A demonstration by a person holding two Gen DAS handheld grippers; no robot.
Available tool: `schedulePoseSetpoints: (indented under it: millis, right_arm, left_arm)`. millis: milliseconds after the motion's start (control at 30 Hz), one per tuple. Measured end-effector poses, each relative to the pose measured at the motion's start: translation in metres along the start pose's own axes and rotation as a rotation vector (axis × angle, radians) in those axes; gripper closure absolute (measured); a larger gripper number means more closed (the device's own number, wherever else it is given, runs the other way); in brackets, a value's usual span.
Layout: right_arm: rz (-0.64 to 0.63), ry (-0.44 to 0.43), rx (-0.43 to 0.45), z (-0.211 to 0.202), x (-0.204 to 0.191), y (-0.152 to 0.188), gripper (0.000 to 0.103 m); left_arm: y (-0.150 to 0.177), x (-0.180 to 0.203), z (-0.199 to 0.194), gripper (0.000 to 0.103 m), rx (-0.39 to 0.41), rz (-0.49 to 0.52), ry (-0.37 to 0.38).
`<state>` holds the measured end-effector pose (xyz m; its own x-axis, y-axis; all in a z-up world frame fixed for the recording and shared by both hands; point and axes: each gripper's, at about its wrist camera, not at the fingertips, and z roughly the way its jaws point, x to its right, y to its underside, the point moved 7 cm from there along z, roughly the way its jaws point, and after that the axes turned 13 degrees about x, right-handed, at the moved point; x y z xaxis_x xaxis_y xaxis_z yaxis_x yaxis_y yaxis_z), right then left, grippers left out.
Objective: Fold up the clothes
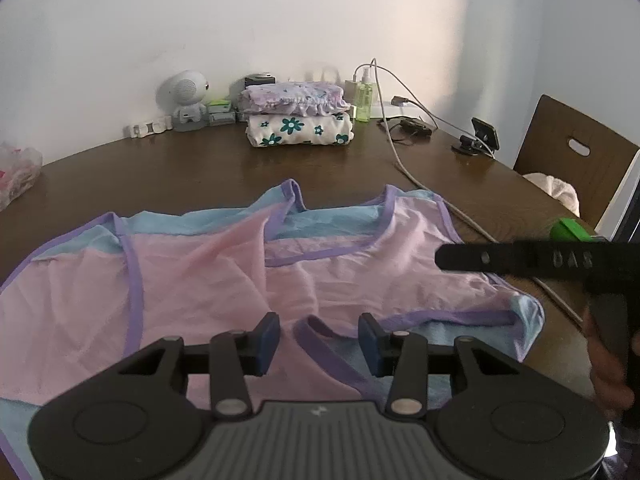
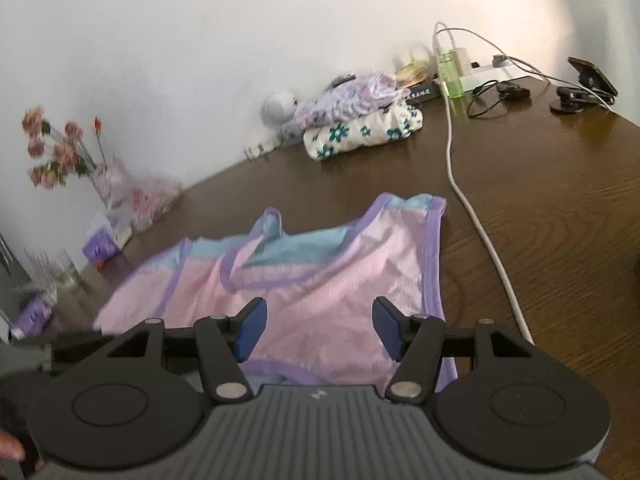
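Note:
A pink and light-blue sleeveless garment (image 1: 208, 280) with purple trim lies spread, a little wrinkled, on the brown table (image 1: 200, 168). My left gripper (image 1: 319, 342) hovers open over its near part. A purple-trimmed edge shows in the gap between the blue pads (image 1: 269, 340), which do not press on it. In the left wrist view the right gripper's black body (image 1: 520, 260) reaches in over the garment's right side. In the right wrist view the right gripper (image 2: 319, 328) stands open above the pink cloth (image 2: 320, 280), with nothing gripped between its pads (image 2: 251, 330).
Two folded garments (image 1: 298, 118) are stacked at the back by the wall. A white cable (image 1: 420, 184) runs along the garment's right edge. A green spray bottle (image 1: 365, 100), a phone stand (image 1: 480, 136), a chair (image 1: 576, 160) and a flower vase (image 2: 60, 152) ring the table.

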<state>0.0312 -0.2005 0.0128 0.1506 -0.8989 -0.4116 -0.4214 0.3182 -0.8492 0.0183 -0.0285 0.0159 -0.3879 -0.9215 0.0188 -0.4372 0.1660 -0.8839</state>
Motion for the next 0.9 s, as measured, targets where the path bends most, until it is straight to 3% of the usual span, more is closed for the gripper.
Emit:
schedulePoseSetpoints:
  millis: [133,300,500,600,700,833,900]
  right_arm:
    - [-0.051,-0.016,-0.034,0.001,-0.006,0.006,0.043]
    - [-0.079,-0.021,-0.051,0.003,-0.008,0.009,0.043]
    - [-0.085,-0.024,-0.02,0.011,-0.014,-0.011,0.043]
    - [-0.118,-0.052,-0.018,0.029,-0.026,-0.027,0.043]
    - [-0.16,-0.083,-0.061,0.056,-0.04,-0.031,0.043]
    - [-0.281,-0.117,-0.142,0.091,-0.06,-0.017,0.045]
    - [-0.317,-0.15,-0.176,0.103,-0.067,-0.006,0.051]
  left_arm:
    - [0.003,-0.003,0.0,0.062,-0.027,0.026,0.0]
    - [0.008,-0.004,0.003,0.068,-0.067,0.105,-0.062]
    - [0.001,0.018,0.008,0.068,-0.061,0.322,-0.083]
    - [0.004,0.022,0.011,0.079,-0.079,0.396,-0.072]
    - [0.009,0.021,0.011,0.09,-0.1,0.426,-0.056]
    - [0.016,0.019,0.005,0.092,-0.088,0.413,-0.074]
    - [0.019,0.017,0.003,0.092,-0.073,0.381,-0.088]
